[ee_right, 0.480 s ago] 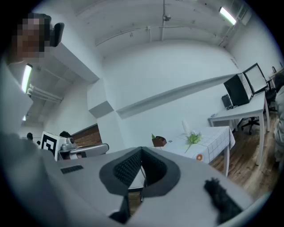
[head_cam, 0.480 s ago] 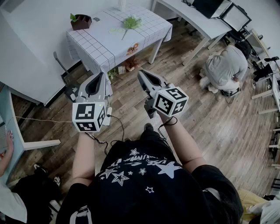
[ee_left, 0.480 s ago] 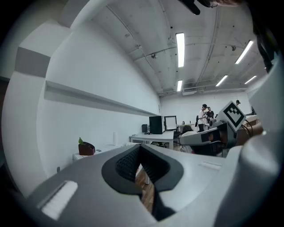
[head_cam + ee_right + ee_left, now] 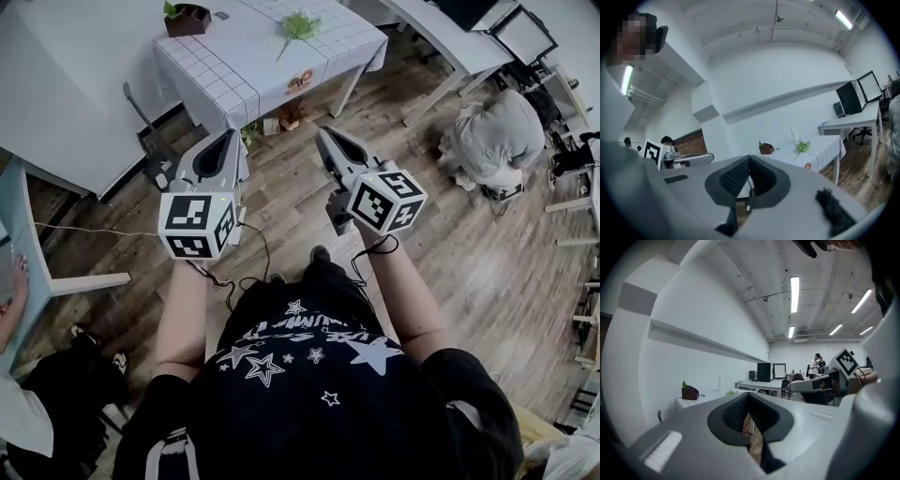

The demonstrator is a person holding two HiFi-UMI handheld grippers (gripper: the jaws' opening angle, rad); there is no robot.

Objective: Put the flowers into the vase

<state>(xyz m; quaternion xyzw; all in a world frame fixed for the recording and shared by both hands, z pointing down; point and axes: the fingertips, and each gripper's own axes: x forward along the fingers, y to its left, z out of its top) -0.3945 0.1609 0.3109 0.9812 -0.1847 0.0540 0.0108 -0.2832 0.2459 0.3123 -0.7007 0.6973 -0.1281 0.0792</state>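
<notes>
The green flowers (image 4: 298, 25) lie on a table with a white checked cloth (image 4: 246, 66) at the top of the head view, some way ahead of both grippers. In the right gripper view the flowers (image 4: 802, 146) lie beside a slim white vase (image 4: 793, 135) on that table. My left gripper (image 4: 228, 141) and right gripper (image 4: 327, 136) are held out side by side over the wooden floor, pointing at the table. Both are shut with nothing between the jaws. From the left gripper view (image 4: 748, 396) the table (image 4: 696, 401) shows far off at the left.
A brown pot with a small plant (image 4: 187, 18) stands on the table's far left corner. Small items (image 4: 281, 114) sit under the table. A person crouches at the right (image 4: 497, 136) by white desks with monitors (image 4: 516, 37). Cables (image 4: 246, 258) trail on the floor.
The table has slid up toward the top edge of the head view, and the vase has gone out of that view. Both grippers sit slightly higher and further right, still shut.
</notes>
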